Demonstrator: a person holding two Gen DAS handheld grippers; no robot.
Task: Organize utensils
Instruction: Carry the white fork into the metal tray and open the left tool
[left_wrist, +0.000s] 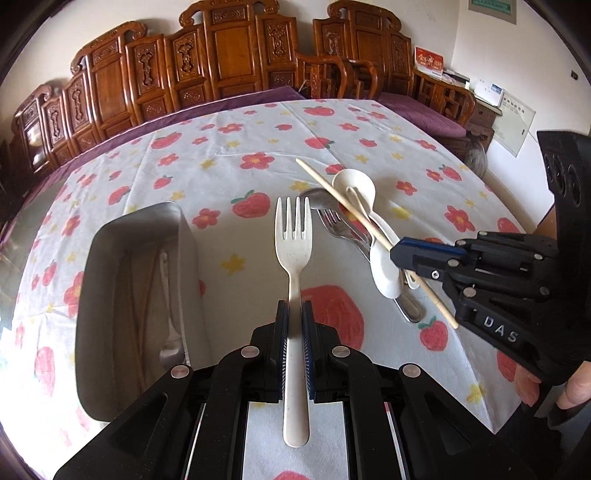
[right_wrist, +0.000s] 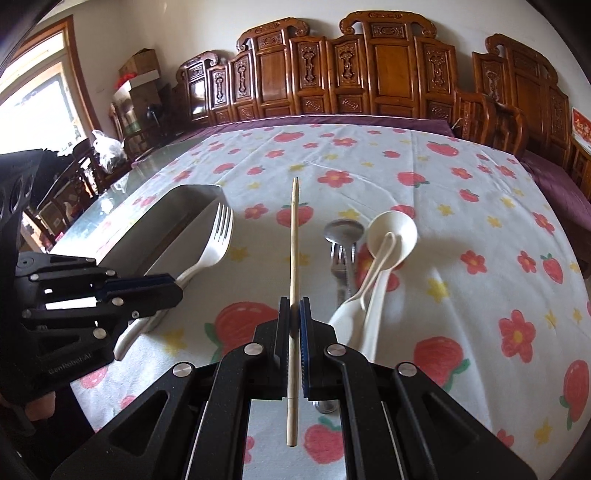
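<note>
Left hand-held gripper (left_wrist: 294, 314) clamps the cream fork (left_wrist: 294, 236); right hand-held gripper (right_wrist: 294, 310) pinches a wooden chopstick (right_wrist: 293, 258) narrowly.

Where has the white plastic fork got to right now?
The white plastic fork is clamped by its handle in the left gripper, held above the tablecloth between the metal tray and the utensil pile.

**Both grippers clamped, side by side**

The left gripper (left_wrist: 294, 317) reaches up from the bottom centre of its view, jaws closed on a held object. The right gripper (right_wrist: 294, 314) does likewise; fingers of the person's right hand (left_wrist: 532, 387) show lower right.
</note>
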